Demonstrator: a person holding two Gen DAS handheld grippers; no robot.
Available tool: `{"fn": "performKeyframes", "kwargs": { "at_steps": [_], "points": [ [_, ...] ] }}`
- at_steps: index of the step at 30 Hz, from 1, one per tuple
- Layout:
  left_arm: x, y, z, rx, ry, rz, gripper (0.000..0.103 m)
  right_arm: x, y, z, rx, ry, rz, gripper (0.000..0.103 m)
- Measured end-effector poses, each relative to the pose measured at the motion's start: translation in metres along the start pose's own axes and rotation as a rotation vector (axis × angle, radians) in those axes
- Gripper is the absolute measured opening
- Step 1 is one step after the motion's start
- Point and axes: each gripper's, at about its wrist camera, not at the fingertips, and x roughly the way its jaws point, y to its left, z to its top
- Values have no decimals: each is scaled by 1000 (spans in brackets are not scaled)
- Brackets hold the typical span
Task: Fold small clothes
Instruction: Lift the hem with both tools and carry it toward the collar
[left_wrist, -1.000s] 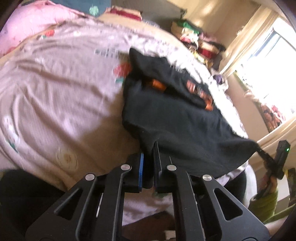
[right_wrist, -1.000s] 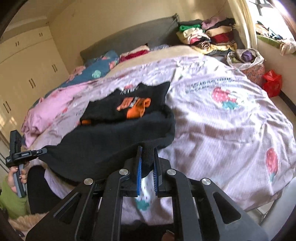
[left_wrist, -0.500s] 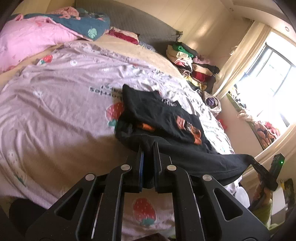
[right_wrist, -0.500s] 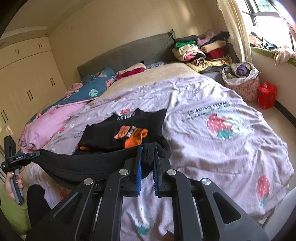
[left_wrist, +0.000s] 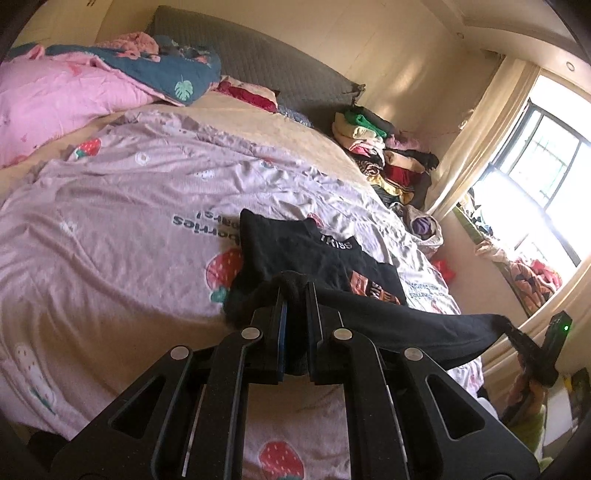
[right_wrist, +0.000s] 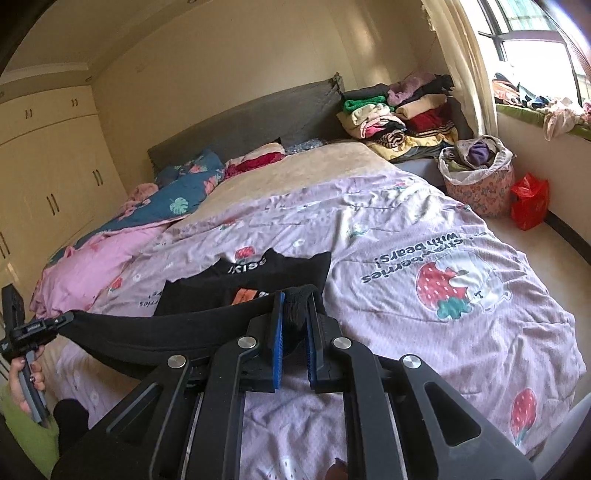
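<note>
A black T-shirt with an orange print and white lettering lies on the pink strawberry bedspread. Its near hem is lifted off the bed and stretched taut between both grippers. My left gripper is shut on one bunched corner of the hem. My right gripper is shut on the other corner. In the left wrist view the right gripper shows at the far right, pinching the stretched edge. In the right wrist view the left gripper shows at the far left, held by a hand. The T-shirt has its collar end flat on the bed.
Stacks of folded clothes sit by the grey headboard. A pink quilt and blue leaf-print bedding lie at the bed's head. A fabric basket and red bag stand on the floor by the window.
Both grippers have risen and pulled back with the hem. The black fabric that sagged over the bed edge is now a taut band, and more of the room shows.
</note>
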Motion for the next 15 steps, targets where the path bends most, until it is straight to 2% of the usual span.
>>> {"fn": "performKeyframes", "kwargs": {
  "at_steps": [15],
  "points": [
    [30,-14,32,63,-10,55,2,44,1,28,20,-6,-115,9]
  ]
}}
